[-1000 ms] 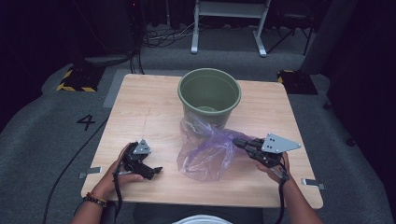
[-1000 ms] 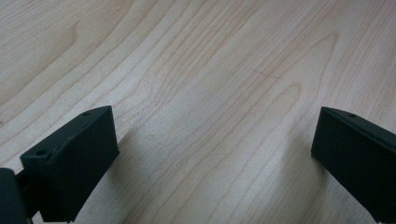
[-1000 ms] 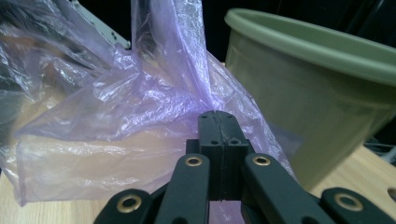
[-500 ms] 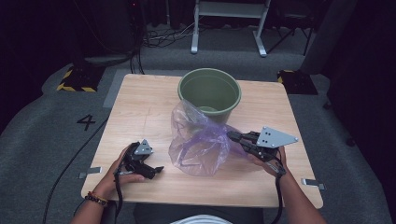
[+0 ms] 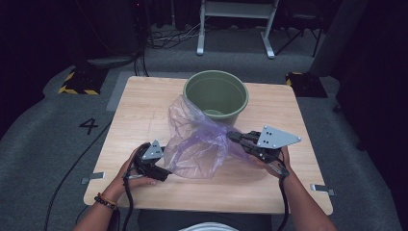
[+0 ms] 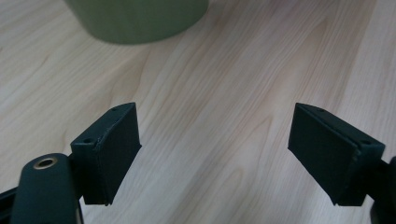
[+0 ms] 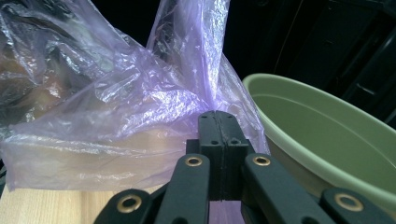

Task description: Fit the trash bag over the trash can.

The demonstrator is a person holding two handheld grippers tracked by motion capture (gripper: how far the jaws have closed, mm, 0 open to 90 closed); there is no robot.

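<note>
A thin purple plastic bag (image 5: 197, 139) billows over the middle of the wooden table (image 5: 139, 110), its upper part lying against the green bucket (image 5: 246, 96). My right gripper (image 5: 230, 136) is shut on the bag's right edge; the right gripper view shows the jaws (image 7: 218, 116) pinched together on the film (image 7: 121, 102) beside the bucket's rim (image 7: 317, 121). My left gripper (image 5: 166, 172) sits at the bag's lower left. Its jaws (image 6: 215, 126) stand apart, have just been closing a little, and have only bare table between them. The bucket's base (image 6: 140, 18) is ahead.
The bucket stands at the table's far middle. Grey floor surrounds the table, with a painted 4 (image 5: 89, 126) at the left. A white metal stand (image 5: 235, 29), cables and a yellow-black striped block (image 5: 77, 82) lie beyond the far edge.
The right gripper has risen and drawn the bag up, so the bag now stands taller and spreads left against the bucket. The left gripper has lifted slightly towards the bag.
</note>
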